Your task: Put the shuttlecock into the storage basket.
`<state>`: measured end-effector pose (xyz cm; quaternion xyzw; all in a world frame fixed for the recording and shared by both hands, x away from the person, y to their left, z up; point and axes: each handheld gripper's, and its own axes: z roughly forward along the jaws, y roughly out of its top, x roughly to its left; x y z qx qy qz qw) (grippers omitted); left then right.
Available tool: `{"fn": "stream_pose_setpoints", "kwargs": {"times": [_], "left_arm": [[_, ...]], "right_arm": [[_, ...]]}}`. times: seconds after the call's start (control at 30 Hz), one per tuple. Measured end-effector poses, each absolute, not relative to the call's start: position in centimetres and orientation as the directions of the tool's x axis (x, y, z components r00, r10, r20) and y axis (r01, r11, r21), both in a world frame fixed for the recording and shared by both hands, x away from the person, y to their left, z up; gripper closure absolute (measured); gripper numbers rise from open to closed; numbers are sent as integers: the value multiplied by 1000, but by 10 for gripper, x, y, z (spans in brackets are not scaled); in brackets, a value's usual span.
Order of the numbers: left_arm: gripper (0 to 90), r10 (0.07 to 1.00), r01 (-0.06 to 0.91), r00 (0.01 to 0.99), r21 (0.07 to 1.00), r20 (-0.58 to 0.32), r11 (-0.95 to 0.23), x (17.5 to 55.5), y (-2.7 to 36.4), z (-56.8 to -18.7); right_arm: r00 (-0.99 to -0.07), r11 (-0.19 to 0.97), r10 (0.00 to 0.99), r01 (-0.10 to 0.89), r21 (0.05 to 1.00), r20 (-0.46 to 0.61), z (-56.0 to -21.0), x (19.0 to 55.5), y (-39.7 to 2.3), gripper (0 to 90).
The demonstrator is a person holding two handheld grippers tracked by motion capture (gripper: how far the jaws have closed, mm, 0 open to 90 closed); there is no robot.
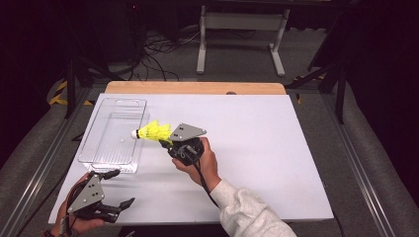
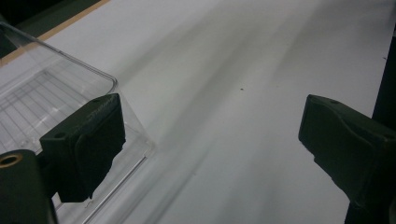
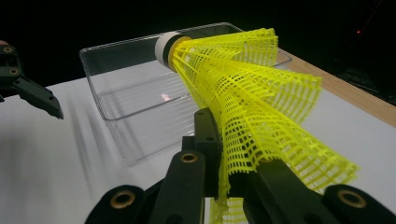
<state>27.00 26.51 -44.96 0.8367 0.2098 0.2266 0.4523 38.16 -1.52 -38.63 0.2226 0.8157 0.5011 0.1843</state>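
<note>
A: Where's the shuttlecock (image 1: 151, 132)?

B: In the right gripper (image 1: 165, 142), off the worktop (image 1: 257, 148). The jaws are clamped on the yellow mesh skirt, and the white cork end points toward the clear plastic bin (image 1: 94, 143), over its right-hand wall.

A: So it's above the bin?

B: The cork end hangs at or just past the bin's right rim in the high view. In the right gripper view the shuttlecock (image 3: 252, 98) rises from between the jaws with the bin (image 3: 116, 51) beyond it. Whether the cork is fully inside the rim, I cannot tell.

A: And the bin itself?

B: It lies along the left edge of the worktop, lengthwise from near the far left corner toward the person, open side up.

A: The hand on that gripper?

B: The right hand (image 1: 206, 163) holds it near the middle of the worktop, a pale sleeve (image 1: 252, 212) coming in from the near edge. The grey plate sits on top of the gripper.

A: The other one?

B: The left gripper (image 1: 121, 188) is at the near left corner, jaws spread wide apart with nothing between them. In the left gripper view one jaw stands in front of the bin's near corner (image 2: 107, 81), the other over bare white worktop (image 2: 243, 140). I cannot tell if that jaw touches the bin.
</note>
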Motion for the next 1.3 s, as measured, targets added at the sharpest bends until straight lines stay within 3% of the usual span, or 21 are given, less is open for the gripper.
{"fn": "stream_pose_setpoints", "kwargs": {"times": [1.3], "left_arm": [[76,572,148,800,865,179,-479,265,269,-449]], "right_arm": [[-870,422,488,159,892,-75,-377,398,33,884]]}}
